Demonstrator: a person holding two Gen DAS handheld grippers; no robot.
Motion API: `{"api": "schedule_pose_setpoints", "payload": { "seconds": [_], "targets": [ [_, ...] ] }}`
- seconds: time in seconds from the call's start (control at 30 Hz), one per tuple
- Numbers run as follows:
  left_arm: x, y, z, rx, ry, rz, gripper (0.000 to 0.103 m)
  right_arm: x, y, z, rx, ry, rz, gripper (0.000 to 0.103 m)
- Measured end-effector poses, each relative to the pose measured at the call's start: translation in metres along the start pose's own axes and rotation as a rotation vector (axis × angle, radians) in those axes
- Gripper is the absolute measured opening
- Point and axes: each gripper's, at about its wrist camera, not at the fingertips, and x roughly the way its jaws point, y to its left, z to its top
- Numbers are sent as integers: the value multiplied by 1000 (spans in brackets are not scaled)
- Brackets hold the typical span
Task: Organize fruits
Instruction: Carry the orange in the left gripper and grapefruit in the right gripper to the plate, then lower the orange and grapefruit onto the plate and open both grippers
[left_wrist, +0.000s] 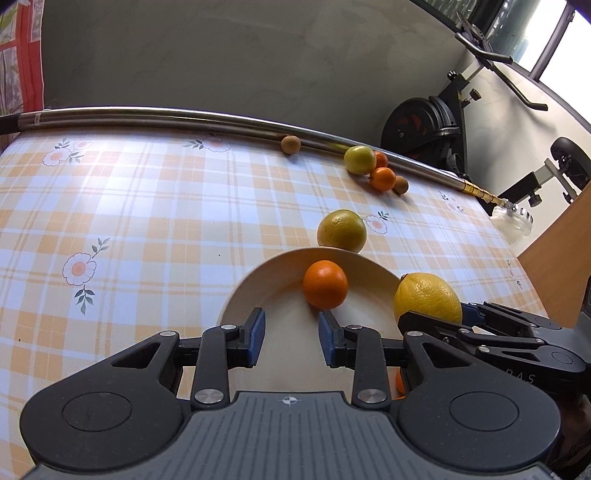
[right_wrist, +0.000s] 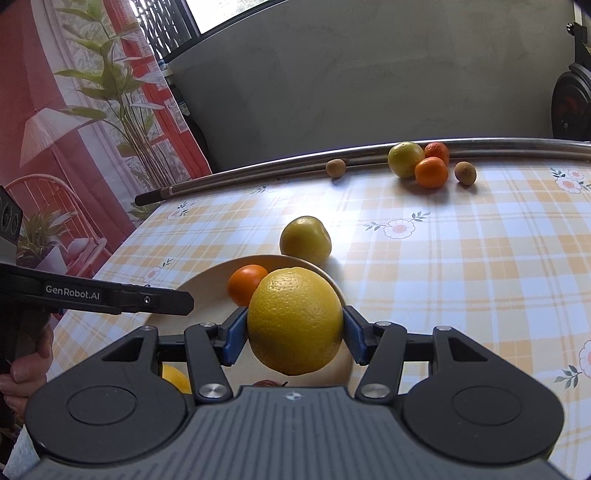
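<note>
A cream plate (left_wrist: 280, 273) (right_wrist: 207, 291) holds a small orange mandarin (left_wrist: 325, 284) (right_wrist: 245, 286). My left gripper (left_wrist: 291, 338) is open and empty above the plate, just behind the mandarin. My right gripper (right_wrist: 295, 332) is shut on a big yellow lemon (right_wrist: 294, 319) (left_wrist: 427, 298) held above the plate's right edge. A yellow-green citrus (left_wrist: 342, 230) (right_wrist: 305, 240) lies just beyond the plate. A far group has a yellow-green fruit (left_wrist: 359, 159) (right_wrist: 405, 159), two mandarins (left_wrist: 382, 178) (right_wrist: 431, 172) and brown kiwis (left_wrist: 290, 144) (right_wrist: 465, 172).
A metal pole (left_wrist: 147, 116) (right_wrist: 258, 171) lies along the table's far edge. The checked tablecloth (left_wrist: 129, 221) (right_wrist: 461, 266) covers the table. An exercise bike (left_wrist: 436, 122) stands beyond the right corner. A yellow fruit (right_wrist: 176, 377) and a reddish one show under my right gripper.
</note>
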Motion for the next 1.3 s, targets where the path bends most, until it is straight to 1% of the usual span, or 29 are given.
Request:
{"api": "schedule_pose_setpoints", "payload": {
  "seconds": [0.23,0.47,0.63,1.03,1.3],
  "targets": [
    [-6,-2,-2,-6,-24,21,34,0,2,-4,-8,15,-1,57],
    [-18,4,-2,-74,-61,21,34,1,4,-5,-15,32,-3,57],
    [-23,5,-2,-80,-77,42,34,1,5,-6,-11,35,1,58],
    [-23,3,-2,-70,-84,48,34,-16,2,2,-4,-41,5,58],
    [-25,4,-1,-75,-90,52,34,-23,-8,7,12,-72,-17,58]
  ]
}}
